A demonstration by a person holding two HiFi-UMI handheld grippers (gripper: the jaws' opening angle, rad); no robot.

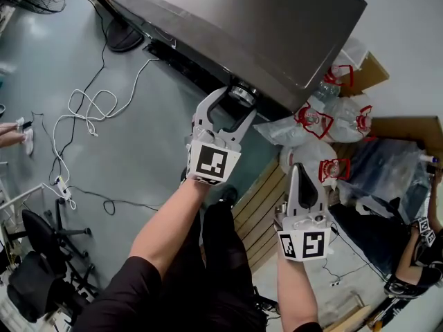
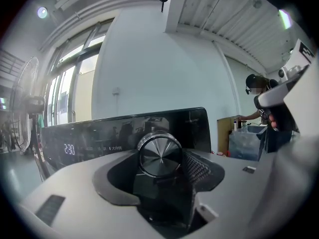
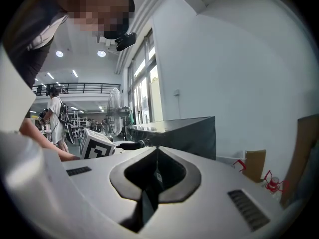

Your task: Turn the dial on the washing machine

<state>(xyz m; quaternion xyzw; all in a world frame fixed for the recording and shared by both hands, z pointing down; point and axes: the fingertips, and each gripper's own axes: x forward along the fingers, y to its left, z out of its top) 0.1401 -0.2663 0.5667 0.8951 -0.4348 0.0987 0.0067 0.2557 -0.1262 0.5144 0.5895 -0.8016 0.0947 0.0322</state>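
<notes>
The washing machine (image 1: pixel 263 26) is a dark grey top-loader at the top of the head view. Its round metal dial (image 1: pixel 242 94) sits on the front control strip. My left gripper (image 1: pixel 235 101) reaches up to it, one jaw on each side of the dial. In the left gripper view the brushed dial (image 2: pixel 159 156) fills the gap between the jaws and lies against the ribbed right pad (image 2: pixel 197 168); behind it the black panel (image 2: pixel 114 136) shows a lit display (image 2: pixel 69 149). My right gripper (image 1: pixel 299 168) hangs lower to the right, shut and empty, away from the machine (image 3: pixel 184 131).
Clear plastic bags with red handles (image 1: pixel 325 126) and cardboard boxes (image 1: pixel 367 71) lie right of the machine. A wooden pallet (image 1: pixel 259 206) is underfoot. White and black cables (image 1: pixel 90 109) trail over the floor at left. An office chair (image 1: pixel 41 254) stands lower left. Another person (image 1: pixel 422 247) crouches at far right.
</notes>
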